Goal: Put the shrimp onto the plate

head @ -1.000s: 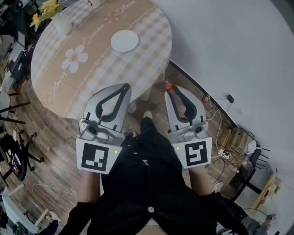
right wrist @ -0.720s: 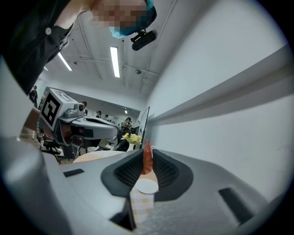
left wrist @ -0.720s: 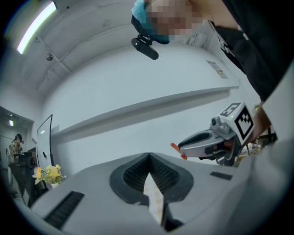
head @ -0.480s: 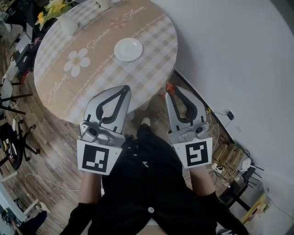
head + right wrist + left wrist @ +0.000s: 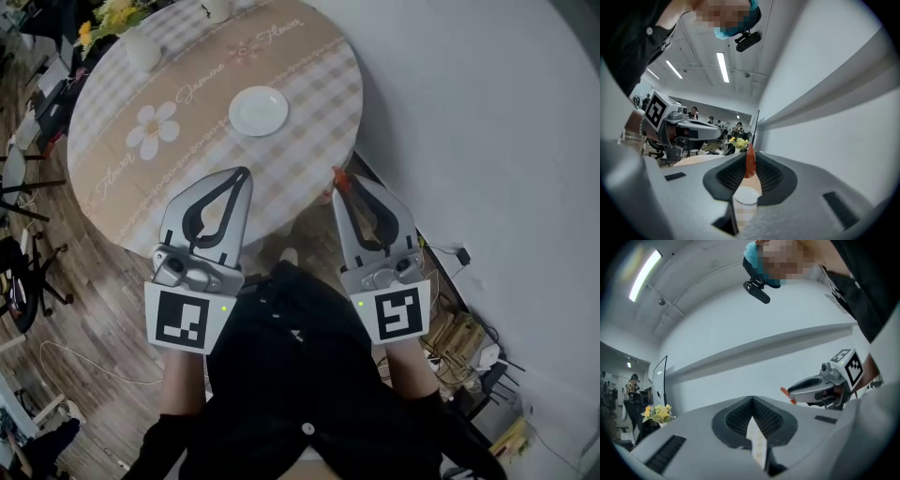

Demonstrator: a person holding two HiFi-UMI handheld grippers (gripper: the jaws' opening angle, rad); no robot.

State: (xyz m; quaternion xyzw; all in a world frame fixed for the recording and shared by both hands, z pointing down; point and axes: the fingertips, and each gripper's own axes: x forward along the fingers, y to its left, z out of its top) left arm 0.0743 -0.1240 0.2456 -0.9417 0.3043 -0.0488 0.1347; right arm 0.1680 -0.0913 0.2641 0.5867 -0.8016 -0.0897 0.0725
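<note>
A small orange shrimp (image 5: 338,175) sticks out of the tips of my right gripper (image 5: 343,185), which is shut on it just off the table's near right edge. In the right gripper view the shrimp (image 5: 750,161) stands upright between the jaws, and the white plate (image 5: 746,195) shows below it through the gap. The plate (image 5: 258,111) lies empty on the round checked table (image 5: 309,84), ahead and to the left of the right gripper. My left gripper (image 5: 243,173) hovers over the table's near edge, shut with nothing in it, as its own view (image 5: 752,400) confirms.
A white vase (image 5: 142,52), yellow flowers (image 5: 105,19) and a cup (image 5: 216,9) stand at the table's far side. A grey wall (image 5: 469,112) runs along the right. Chairs (image 5: 19,178) and cables crowd the wooden floor on the left.
Both grippers have come forward to the table's near edge, the left one now over the cloth. The right gripper still holds the shrimp.
</note>
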